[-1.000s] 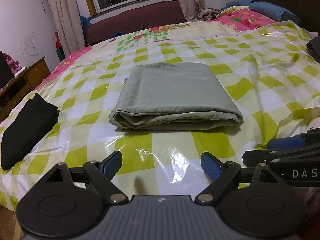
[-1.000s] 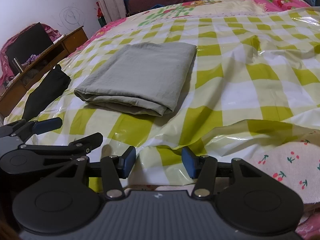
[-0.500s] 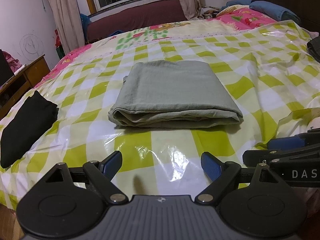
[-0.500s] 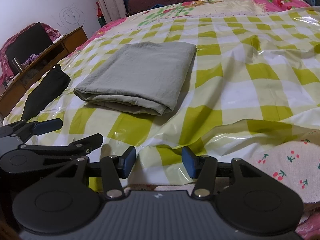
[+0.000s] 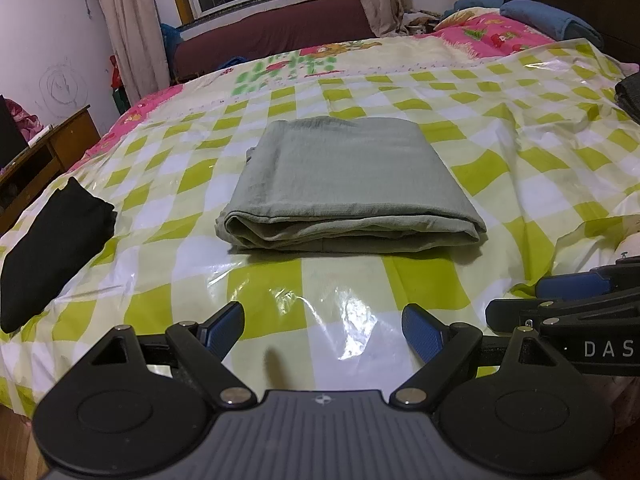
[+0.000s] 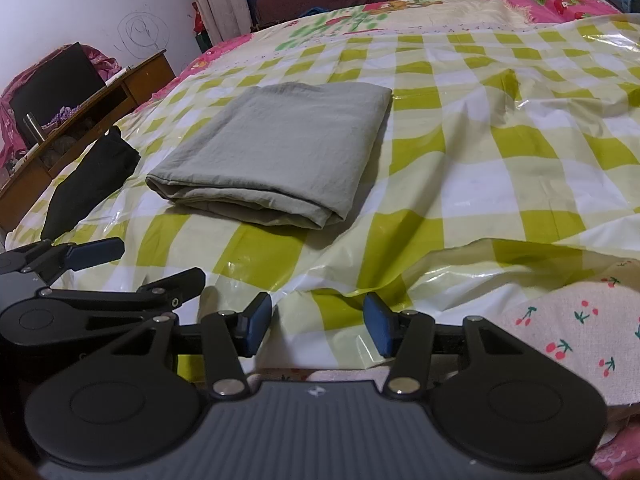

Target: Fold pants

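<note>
Nothing moved; pants (image 5: 348,184) beyond gripper (image 5: 323,330).

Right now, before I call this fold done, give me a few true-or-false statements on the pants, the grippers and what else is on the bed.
1. The grey-green cotton pants lie folded in a flat rectangle on the yellow-green checked plastic sheet. True.
2. The left gripper is clamped on the pants. False: its fingers stand apart over bare sheet, short of the pants.
3. The right gripper holds nothing. True.
4. A folded black garment lies on top of the pants. False: it lies apart from them, near the bed's left edge.
5. The pants hang over the near edge of the bed. False: they lie wholly on the sheet.
</note>
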{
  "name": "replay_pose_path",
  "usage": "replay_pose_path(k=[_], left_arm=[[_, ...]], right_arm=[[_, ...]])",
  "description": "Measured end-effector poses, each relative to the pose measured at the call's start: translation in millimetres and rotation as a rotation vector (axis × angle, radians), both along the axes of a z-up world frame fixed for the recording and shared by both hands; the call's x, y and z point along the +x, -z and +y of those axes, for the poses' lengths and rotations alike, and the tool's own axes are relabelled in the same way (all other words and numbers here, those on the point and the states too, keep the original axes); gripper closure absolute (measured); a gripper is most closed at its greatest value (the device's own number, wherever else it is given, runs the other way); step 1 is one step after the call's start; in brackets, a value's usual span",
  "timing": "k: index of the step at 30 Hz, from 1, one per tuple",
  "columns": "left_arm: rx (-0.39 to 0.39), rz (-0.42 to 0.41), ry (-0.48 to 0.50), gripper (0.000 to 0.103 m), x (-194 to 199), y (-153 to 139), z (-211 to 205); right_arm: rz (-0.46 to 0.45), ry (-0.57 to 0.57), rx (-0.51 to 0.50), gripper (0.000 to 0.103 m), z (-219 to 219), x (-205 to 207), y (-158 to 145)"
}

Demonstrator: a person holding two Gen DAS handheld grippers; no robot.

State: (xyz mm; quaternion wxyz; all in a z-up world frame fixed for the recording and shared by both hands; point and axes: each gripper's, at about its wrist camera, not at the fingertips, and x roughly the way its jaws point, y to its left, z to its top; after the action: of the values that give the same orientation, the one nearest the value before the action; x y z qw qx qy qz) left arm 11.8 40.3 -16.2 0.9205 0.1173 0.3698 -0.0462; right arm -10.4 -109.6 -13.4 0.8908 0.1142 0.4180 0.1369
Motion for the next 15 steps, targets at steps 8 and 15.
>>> replay_pose_path(k=[8,15], left_arm=[[0.039,-0.011,-0.008,0.005,-1.5,0.3,-4.6],[0.031,-0.003,-0.01,0.005,-1.1,-0.3,-4.6]], right_arm=[[-0.002,-0.002,-0.007,0.05,-0.2,-1.5,2.1],[-0.002,-0.002,-0.008,0.05,0.1,-1.1,1.8]])
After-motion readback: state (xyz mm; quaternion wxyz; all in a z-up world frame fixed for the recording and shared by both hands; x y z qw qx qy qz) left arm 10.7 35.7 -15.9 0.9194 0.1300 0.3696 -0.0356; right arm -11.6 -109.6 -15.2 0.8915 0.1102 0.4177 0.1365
